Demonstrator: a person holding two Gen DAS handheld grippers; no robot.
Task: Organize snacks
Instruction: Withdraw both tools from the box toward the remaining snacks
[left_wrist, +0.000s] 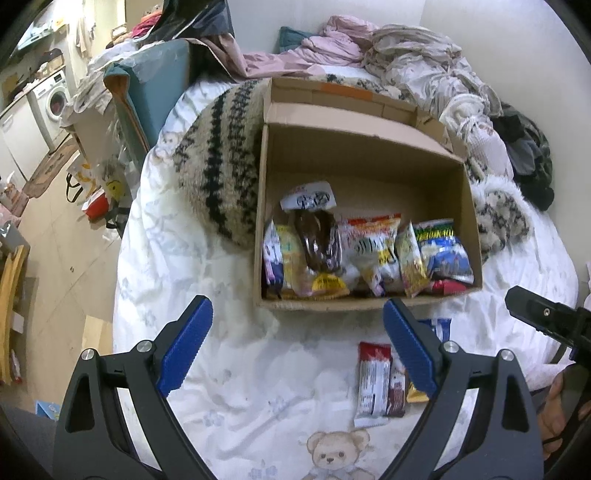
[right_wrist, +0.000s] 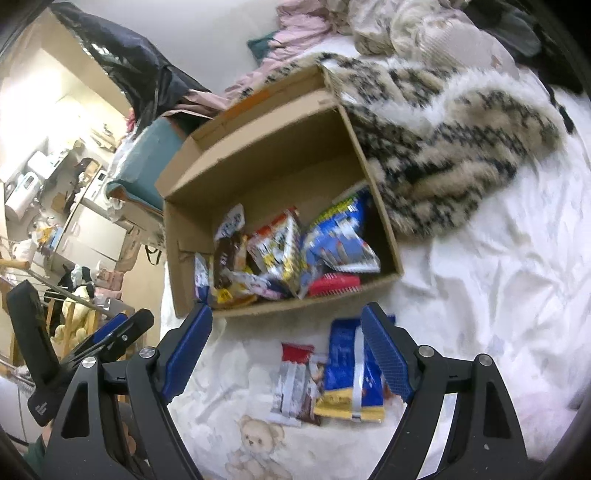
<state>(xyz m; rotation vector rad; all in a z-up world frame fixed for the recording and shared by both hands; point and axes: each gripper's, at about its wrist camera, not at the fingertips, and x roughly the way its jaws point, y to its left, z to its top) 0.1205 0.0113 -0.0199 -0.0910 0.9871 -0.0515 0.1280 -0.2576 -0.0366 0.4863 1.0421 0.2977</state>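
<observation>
An open cardboard box (left_wrist: 365, 170) (right_wrist: 266, 158) lies on the bed with several snack packets in its near end, among them a brown pastry (left_wrist: 317, 240) and a blue bag (left_wrist: 448, 254) (right_wrist: 340, 236). In front of the box, a red-and-white bar (left_wrist: 373, 384) (right_wrist: 291, 380) and a blue-and-yellow packet (right_wrist: 351, 376) lie on the sheet. My left gripper (left_wrist: 299, 332) is open and empty, above the sheet just before the box. My right gripper (right_wrist: 288, 339) is open and empty, over the loose packets.
A striped fuzzy blanket (left_wrist: 221, 162) (right_wrist: 443, 147) wraps around the box's sides. Crumpled clothes (left_wrist: 406, 48) pile at the back of the bed. A bear-print sheet (left_wrist: 229, 369) covers the bed. The bed's left edge drops to a cluttered floor (left_wrist: 55, 221).
</observation>
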